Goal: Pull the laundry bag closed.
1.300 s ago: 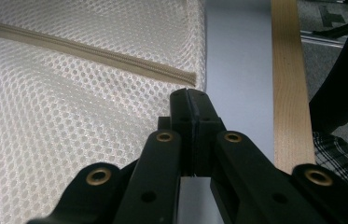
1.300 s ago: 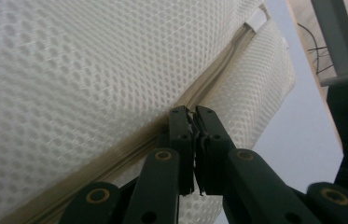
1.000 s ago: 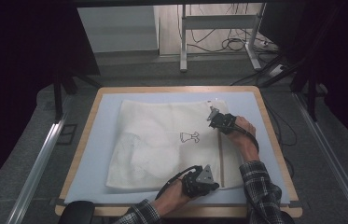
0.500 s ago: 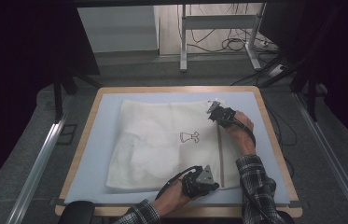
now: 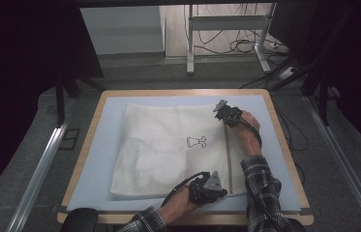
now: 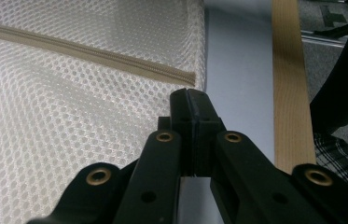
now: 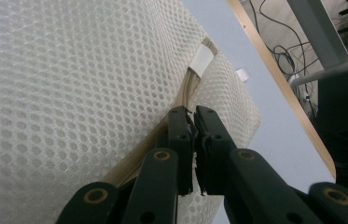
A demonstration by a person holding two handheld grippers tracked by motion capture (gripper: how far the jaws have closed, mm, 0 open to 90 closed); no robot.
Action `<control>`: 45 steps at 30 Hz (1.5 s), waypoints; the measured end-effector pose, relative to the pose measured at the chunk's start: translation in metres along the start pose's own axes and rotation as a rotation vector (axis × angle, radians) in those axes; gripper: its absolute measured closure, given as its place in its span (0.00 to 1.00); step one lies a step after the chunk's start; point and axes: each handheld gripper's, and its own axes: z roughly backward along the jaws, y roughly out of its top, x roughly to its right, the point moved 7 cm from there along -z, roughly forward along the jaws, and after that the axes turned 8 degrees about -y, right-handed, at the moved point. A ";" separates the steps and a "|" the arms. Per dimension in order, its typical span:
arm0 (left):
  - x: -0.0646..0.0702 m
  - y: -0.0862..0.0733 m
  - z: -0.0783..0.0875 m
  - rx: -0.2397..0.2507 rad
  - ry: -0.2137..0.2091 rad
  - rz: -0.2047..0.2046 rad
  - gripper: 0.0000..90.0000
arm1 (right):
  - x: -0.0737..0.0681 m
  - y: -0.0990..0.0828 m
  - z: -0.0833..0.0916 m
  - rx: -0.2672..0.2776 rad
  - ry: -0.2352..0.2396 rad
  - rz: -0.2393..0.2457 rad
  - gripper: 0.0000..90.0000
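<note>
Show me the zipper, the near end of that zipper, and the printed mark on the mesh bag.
zipper [image 5: 227, 150], high view, middle of the tan strip along the bag's right side.
zipper end [image 6: 183, 78], left gripper view, tip of the tape ahead of the closed jaws.
printed mark [image 5: 196, 141], high view, centre of the dark outline drawing.

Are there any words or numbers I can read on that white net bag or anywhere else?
No words or numbers can be read anywhere.
Mesh bag: a small black drawing, a picture, not letters.
White tag by the zipper: looks blank.
</note>
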 end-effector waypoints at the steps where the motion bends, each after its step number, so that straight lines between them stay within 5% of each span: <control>1: 0.000 0.000 0.000 0.001 -0.001 0.001 1.00 | 0.000 0.000 -0.001 -0.003 0.002 -0.003 0.94; 34: 0.000 0.000 0.000 0.000 -0.004 0.006 1.00 | 0.008 0.015 -0.024 -0.016 -0.001 -0.042 0.92; 45: -0.002 0.000 0.001 0.004 -0.027 0.039 1.00 | 0.008 0.017 -0.031 -0.016 0.007 -0.049 0.90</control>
